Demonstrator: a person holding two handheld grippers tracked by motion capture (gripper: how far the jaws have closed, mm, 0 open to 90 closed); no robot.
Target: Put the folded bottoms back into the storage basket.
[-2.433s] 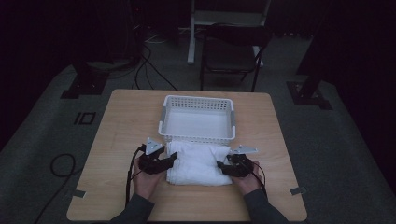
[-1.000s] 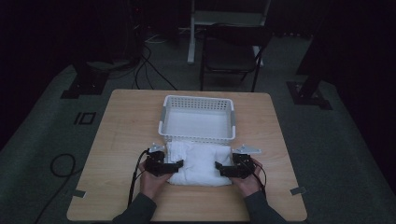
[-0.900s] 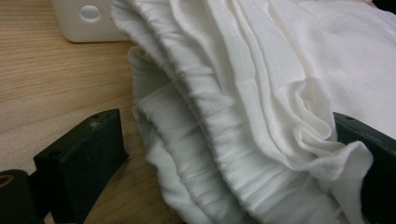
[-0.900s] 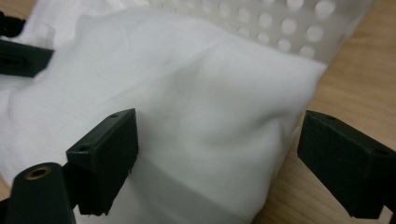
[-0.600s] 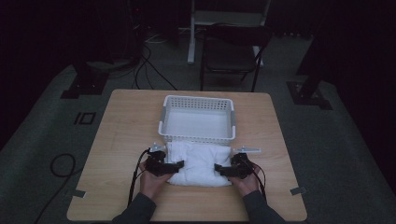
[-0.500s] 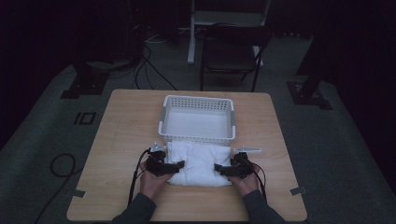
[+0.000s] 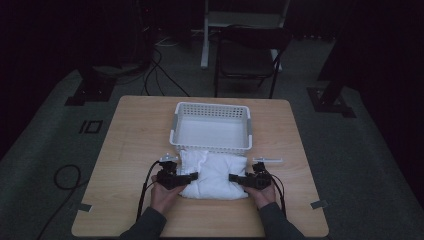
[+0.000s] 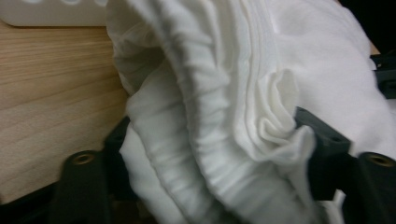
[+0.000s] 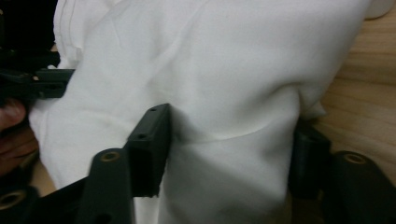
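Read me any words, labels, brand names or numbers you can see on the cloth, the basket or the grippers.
No readable text anywhere.
white cloth: plain fabric, no tag or print showing.
white basket: plain perforated walls, no label.
left gripper and right gripper: plain black, no markings readable.
wooden table: bare wood grain, no signs.

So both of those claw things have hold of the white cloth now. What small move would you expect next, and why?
Probably a short lift, carrying the white cloth forward toward the basket. The left gripper and right gripper sit at its opposite ends with folds bunched between their jaws, and the open white basket stands just beyond the cloth on the table.
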